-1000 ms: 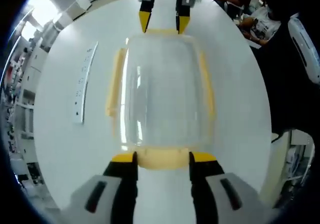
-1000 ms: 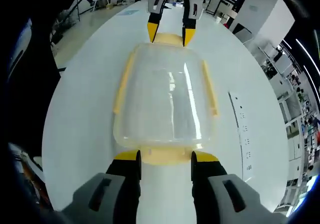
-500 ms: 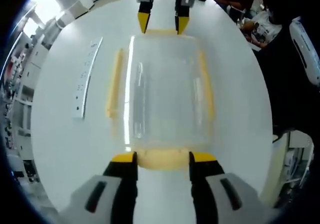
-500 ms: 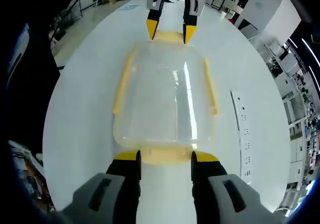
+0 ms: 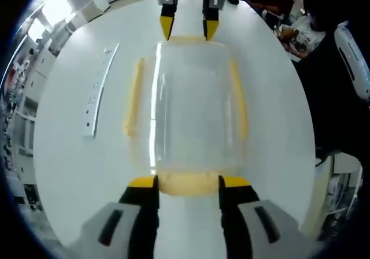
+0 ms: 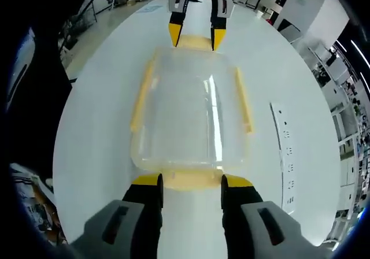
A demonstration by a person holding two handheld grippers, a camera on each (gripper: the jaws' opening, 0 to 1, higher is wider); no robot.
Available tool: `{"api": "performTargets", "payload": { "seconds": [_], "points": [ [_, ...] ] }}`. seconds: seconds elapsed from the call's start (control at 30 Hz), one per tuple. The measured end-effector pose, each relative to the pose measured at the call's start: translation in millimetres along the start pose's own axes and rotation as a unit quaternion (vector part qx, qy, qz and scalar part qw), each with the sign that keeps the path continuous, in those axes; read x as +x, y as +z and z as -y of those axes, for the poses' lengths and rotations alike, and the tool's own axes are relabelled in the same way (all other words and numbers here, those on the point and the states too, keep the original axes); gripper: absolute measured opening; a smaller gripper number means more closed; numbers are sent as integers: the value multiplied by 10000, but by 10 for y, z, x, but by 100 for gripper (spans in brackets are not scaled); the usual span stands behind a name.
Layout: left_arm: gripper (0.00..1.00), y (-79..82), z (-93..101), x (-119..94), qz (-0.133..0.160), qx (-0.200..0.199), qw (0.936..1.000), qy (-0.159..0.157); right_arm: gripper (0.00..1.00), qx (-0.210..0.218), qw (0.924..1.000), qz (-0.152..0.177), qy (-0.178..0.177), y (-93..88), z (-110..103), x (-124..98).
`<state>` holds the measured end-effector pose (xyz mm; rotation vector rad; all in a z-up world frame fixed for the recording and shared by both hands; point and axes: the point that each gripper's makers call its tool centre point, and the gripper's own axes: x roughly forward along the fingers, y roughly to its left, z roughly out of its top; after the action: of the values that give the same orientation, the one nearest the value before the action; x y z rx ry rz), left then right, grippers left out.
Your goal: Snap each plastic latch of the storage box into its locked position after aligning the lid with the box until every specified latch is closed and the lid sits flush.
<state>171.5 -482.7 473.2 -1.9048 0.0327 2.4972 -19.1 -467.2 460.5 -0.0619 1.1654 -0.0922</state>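
Observation:
A clear storage box (image 5: 191,97) with its clear lid on lies on a round white table (image 5: 69,172). Yellow latches run along its long sides (image 5: 132,97) (image 5: 240,100) and its two ends. My left gripper (image 5: 188,183) stands open, its yellow-tipped jaws straddling the near end latch (image 5: 188,185). At the far end my right gripper (image 5: 188,30) is open over the opposite latch (image 5: 186,39). In the right gripper view the same box (image 6: 191,106) is seen from the other end: the right gripper (image 6: 191,181) brackets its near latch (image 6: 191,180), and the left gripper (image 6: 195,37) is at the far one.
A white power strip (image 5: 98,91) (image 6: 286,155) lies on the table beside the box. A person in dark clothes (image 5: 341,97) stands at the table's edge. Office desks and shelving surround the table.
Both views have shifted slightly, and the glare on the lid has moved. Each gripper stays at its end latch with the jaws equally wide.

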Motion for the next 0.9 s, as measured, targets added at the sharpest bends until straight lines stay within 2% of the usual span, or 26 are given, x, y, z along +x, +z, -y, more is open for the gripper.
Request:
{"api": "performTargets", "payload": {
  "seconds": [0.6, 0.9],
  "points": [
    [40, -51, -9, 51, 280, -155, 9995, -44, 40, 44, 9998, 116, 126, -35, -11, 65],
    [40, -73, -10, 18, 510, -280, 9982, 115, 41, -158, 9990, 411, 42, -73, -11, 104]
  ]
}}
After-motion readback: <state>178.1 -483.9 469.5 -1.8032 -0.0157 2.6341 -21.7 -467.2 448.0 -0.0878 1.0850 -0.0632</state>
